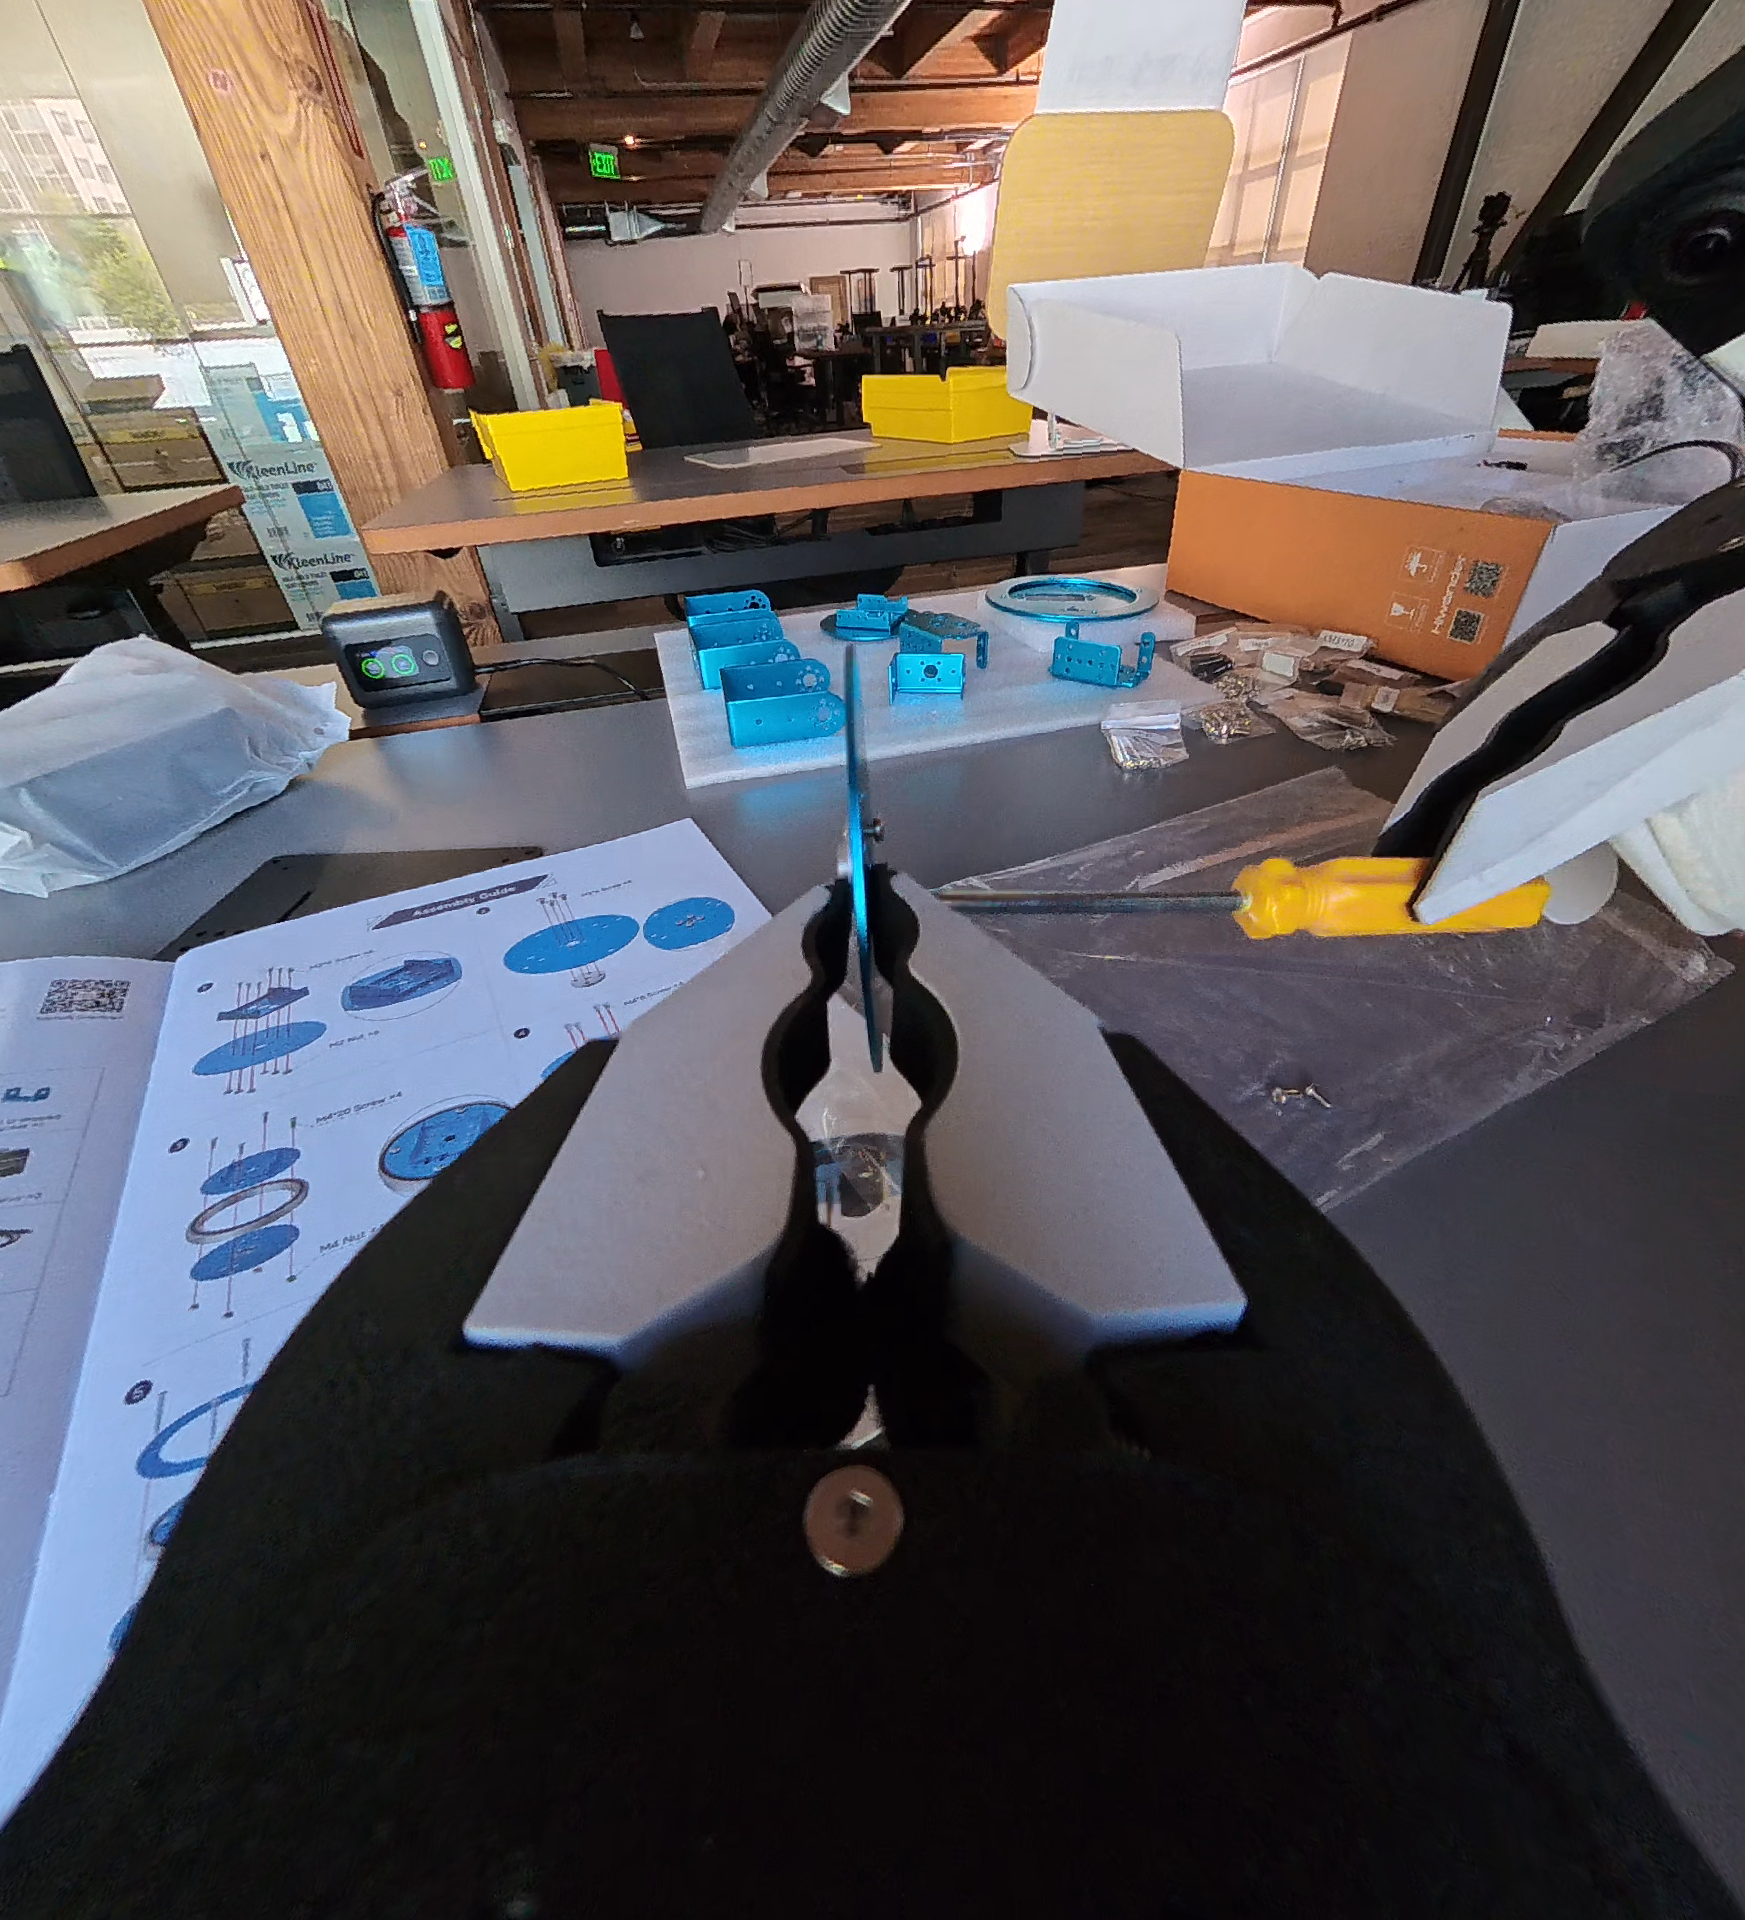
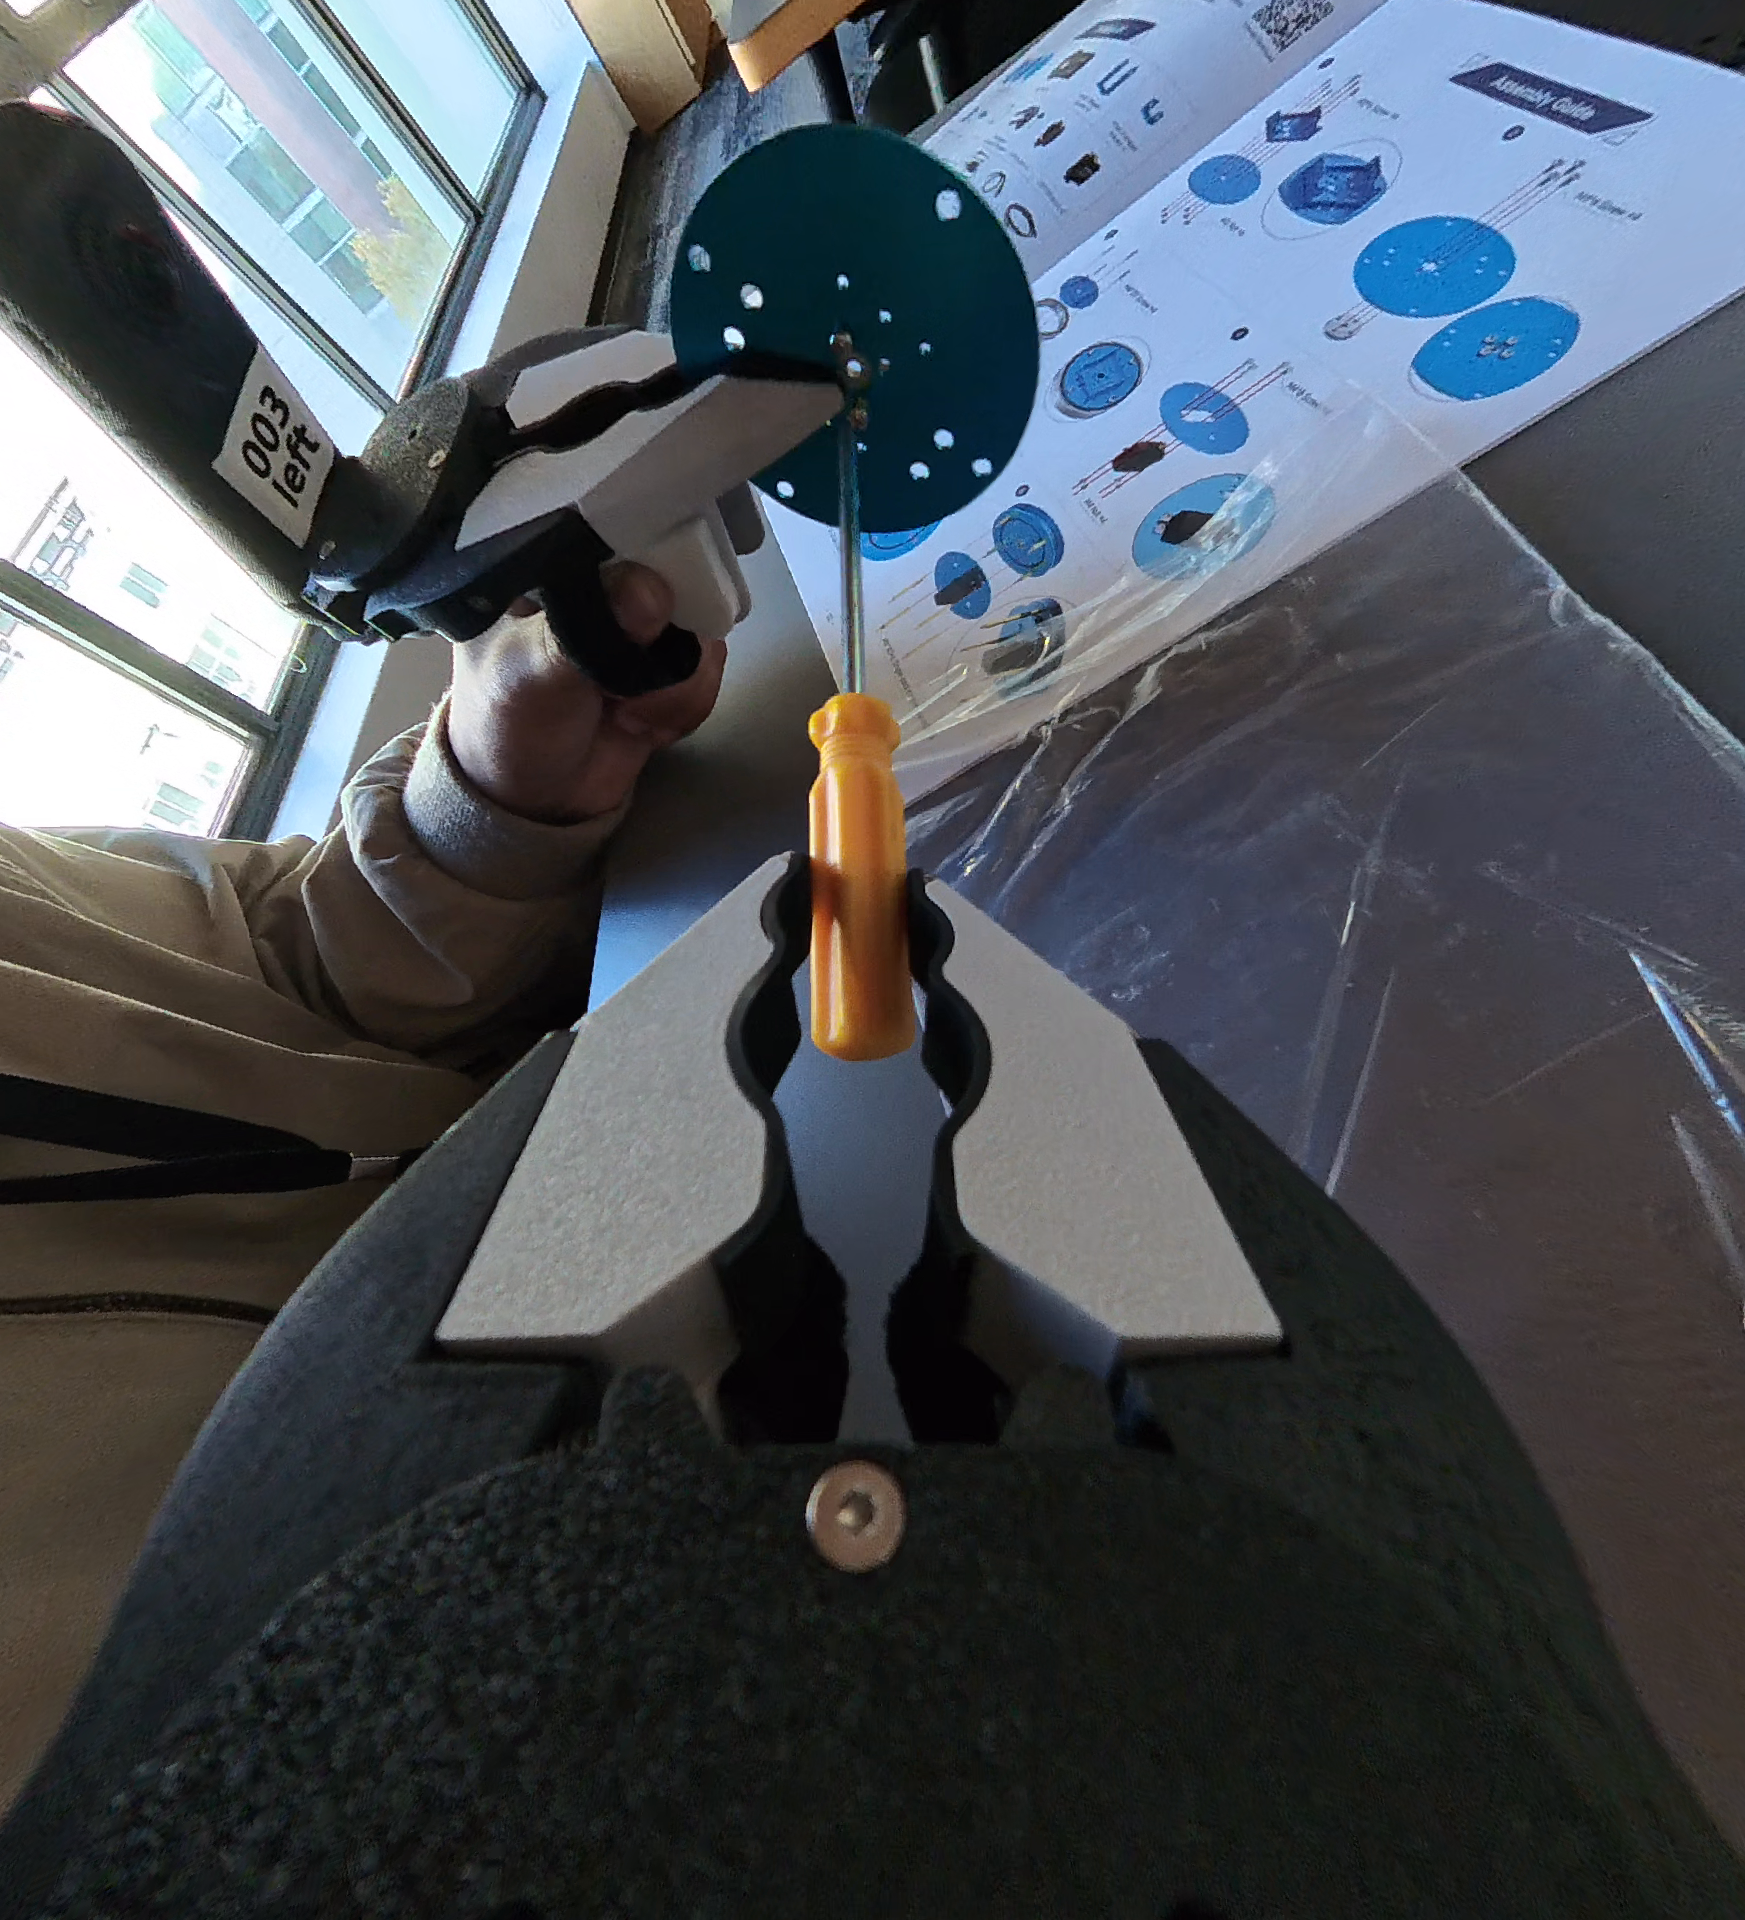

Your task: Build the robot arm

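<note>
My left gripper (image 1: 863,894) is shut on a round blue metal disc (image 1: 857,769), held upright and edge-on above the table. In the right wrist view the disc (image 2: 909,239) shows its flat face with several holes, gripped by the left gripper (image 2: 826,390). My right gripper (image 2: 855,883) is shut on the yellow handle of a screwdriver (image 2: 855,935). Its shaft reaches to a small screw (image 2: 852,366) near the disc's centre. In the left wrist view the screwdriver (image 1: 1304,894) comes in from the right, held by the right gripper (image 1: 1419,883).
An open assembly booklet (image 1: 307,1039) lies at left. A white foam sheet (image 1: 1003,717) carries several blue brackets and a blue ring (image 1: 1060,601). Screw bags (image 1: 1252,707) lie beside an orange and white box (image 1: 1367,561). Clear plastic film (image 2: 1367,935) covers the table, with loose screws (image 1: 1299,1093). My right fingertips sit around 11 cm from my left ones.
</note>
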Action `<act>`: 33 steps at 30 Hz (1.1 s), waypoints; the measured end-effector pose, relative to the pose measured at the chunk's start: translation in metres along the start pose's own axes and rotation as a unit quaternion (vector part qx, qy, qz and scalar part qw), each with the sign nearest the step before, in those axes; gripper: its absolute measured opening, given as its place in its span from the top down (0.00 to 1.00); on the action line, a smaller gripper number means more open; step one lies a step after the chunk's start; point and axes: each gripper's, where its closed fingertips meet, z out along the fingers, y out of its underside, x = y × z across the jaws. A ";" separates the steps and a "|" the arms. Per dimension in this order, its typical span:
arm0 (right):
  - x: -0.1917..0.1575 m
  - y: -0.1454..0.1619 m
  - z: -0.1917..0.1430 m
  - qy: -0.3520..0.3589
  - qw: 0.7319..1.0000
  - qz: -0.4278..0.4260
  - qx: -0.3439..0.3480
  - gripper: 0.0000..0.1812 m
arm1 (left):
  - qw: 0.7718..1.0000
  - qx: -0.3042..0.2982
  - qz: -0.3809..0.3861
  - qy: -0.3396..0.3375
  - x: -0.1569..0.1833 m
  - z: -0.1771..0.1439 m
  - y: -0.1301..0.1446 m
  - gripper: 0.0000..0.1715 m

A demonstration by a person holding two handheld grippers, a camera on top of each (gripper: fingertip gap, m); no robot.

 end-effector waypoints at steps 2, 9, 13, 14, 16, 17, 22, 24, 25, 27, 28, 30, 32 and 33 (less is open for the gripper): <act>0.002 0.000 -0.001 0.000 1.000 0.003 0.003 0.91 | 1.000 -0.004 -0.005 0.000 -0.001 0.000 0.002 0.98; 0.002 0.000 0.000 0.005 1.000 -0.001 -0.001 0.91 | 1.000 -0.001 -0.005 0.006 0.001 0.000 0.001 0.98; 0.002 -0.002 -0.001 0.000 1.000 0.010 0.005 0.91 | 1.000 -0.005 0.007 0.001 0.002 0.001 0.001 0.98; 0.002 -0.002 -0.001 0.001 1.000 0.011 0.005 0.91 | 1.000 -0.006 0.009 -0.002 0.002 0.001 0.002 0.98; 0.003 -0.001 -0.001 0.006 1.000 0.010 0.004 0.91 | 1.000 -0.004 0.006 -0.005 0.000 0.000 0.001 0.98; 0.005 -0.001 -0.001 0.011 1.000 0.009 0.003 0.91 | 1.000 0.000 0.003 -0.008 -0.001 -0.001 0.000 0.98; 0.003 -0.002 -0.001 0.003 1.000 0.010 0.006 0.91 | 1.000 -0.002 -0.001 -0.002 0.000 0.000 0.001 0.98; 0.001 -0.002 -0.001 0.001 1.000 0.009 0.005 0.91 | 1.000 -0.006 0.000 -0.002 0.000 0.001 0.002 0.98; 0.001 -0.002 -0.001 0.002 1.000 0.011 0.007 0.91 | 1.000 -0.003 0.001 -0.001 0.001 0.000 0.001 0.98; 0.001 -0.002 -0.001 0.000 1.000 0.011 0.008 0.91 | 1.000 -0.006 0.002 0.001 0.002 0.001 0.002 0.98; 0.001 -0.003 -0.002 0.000 1.000 0.011 0.010 0.91 | 1.000 -0.007 0.004 -0.001 0.002 0.001 0.002 0.98; 0.001 -0.003 -0.002 -0.001 1.000 0.011 0.011 0.91 | 1.000 -0.004 0.007 -0.004 0.001 0.000 0.001 0.98; 0.002 -0.004 -0.003 0.004 1.000 0.008 0.012 0.91 | 1.000 -0.006 0.002 -0.004 0.000 0.000 0.002 0.98; 0.002 -0.004 -0.003 0.003 1.000 0.009 0.011 0.91 | 1.000 -0.004 0.000 -0.004 0.000 0.000 0.001 0.98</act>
